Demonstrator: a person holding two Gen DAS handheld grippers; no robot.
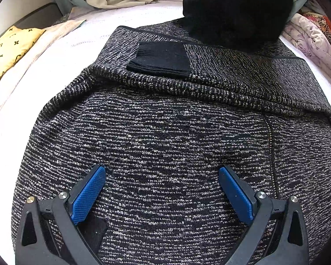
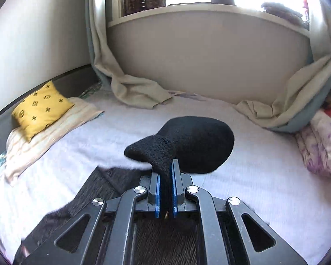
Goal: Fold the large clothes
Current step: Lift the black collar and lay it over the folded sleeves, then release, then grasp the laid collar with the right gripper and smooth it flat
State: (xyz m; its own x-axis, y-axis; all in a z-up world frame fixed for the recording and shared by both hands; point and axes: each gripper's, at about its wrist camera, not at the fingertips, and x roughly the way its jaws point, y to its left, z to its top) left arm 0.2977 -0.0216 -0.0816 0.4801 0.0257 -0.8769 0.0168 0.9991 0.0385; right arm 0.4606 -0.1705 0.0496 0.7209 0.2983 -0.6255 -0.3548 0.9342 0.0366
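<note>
garment: large dark speckled knit jacket [image 1: 170,145] lay spread on the bed [image 1: 61,50], filling the near and middle of the sheet
done: one sleeve [image 1: 187,84] was folded across the far half of the body, its black cuff [image 1: 161,59] lying flat on top; far hem showed as a straight dark band
in hand: right gripper [image 2: 165,174] had its fingers nearly closed, pinched on a fold of black fuzzy fabric [image 2: 187,143] held up above the bed; left-wrist view showed that same black mass hanging over the jacket's far right part
black fabric: probably the collar or hood of the jacket, couldn't confirm
left gripper [image 1: 162,190]: fingers wide apart, holding nothing, sitting just above the jacket's near body; contact unclear
left to do: lay the lifted black part down, then likely fold the body over; second sleeve's state not visible
progress: judged roughly midway
clutter: yellow pillow [image 2: 42,108] far left, well clear of the jacket
</note>
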